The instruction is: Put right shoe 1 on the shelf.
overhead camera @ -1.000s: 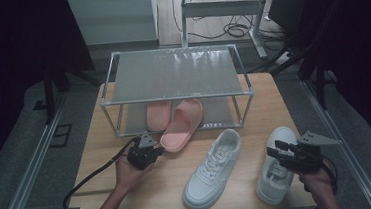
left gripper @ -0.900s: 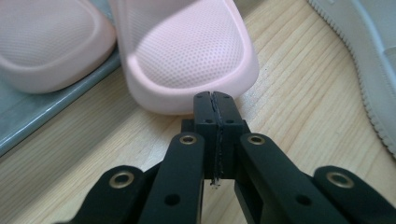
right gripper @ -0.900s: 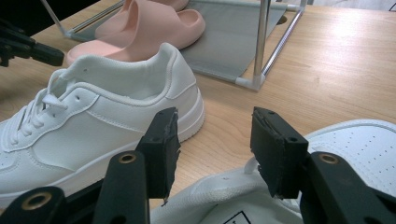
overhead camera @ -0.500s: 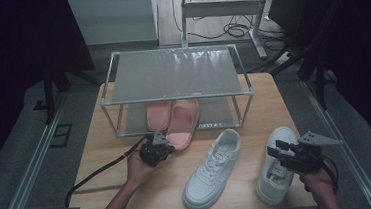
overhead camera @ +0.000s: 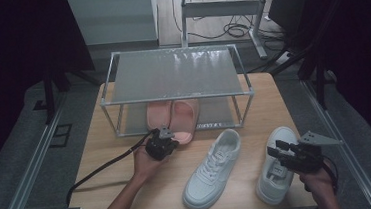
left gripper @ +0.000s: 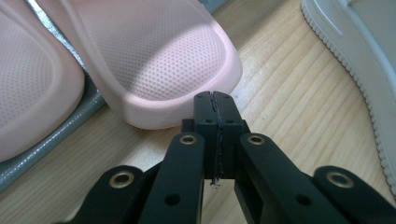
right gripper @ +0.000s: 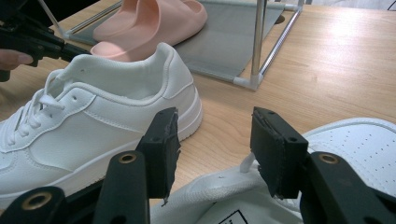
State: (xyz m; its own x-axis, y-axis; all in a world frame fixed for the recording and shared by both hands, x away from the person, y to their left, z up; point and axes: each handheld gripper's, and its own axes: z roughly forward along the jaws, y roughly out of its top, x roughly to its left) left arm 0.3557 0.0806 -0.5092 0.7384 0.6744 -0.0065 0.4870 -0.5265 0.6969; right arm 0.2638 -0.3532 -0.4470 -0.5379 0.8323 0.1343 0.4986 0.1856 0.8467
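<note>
Two pink slippers lie side by side on the low shelf of a metal rack (overhead camera: 108,104). The right pink slipper (overhead camera: 187,115) (left gripper: 159,56) sticks out past the shelf's front edge. My left gripper (overhead camera: 171,140) (left gripper: 214,97) is shut with nothing in it, its tips right at that slipper's rim. A white sneaker (overhead camera: 212,168) (right gripper: 102,107) lies in the middle of the table. A second white sneaker (overhead camera: 275,170) (right gripper: 345,140) lies at the right. My right gripper (overhead camera: 276,153) (right gripper: 215,135) hangs open just over its heel opening, holding nothing.
The rack's top shelf (overhead camera: 176,74) covers the back of the table. The left pink slipper (left gripper: 28,93) rests on the grey shelf mat (left gripper: 70,123). A black cable (overhead camera: 103,166) trails from the left gripper towards the table's front left. Bare wood lies left of the left hand.
The right pink slipper, tilted and sticking out a second ago, now lies straighter and deeper under the rack. My left gripper moved right and forward behind it. The right gripper barely shifted.
</note>
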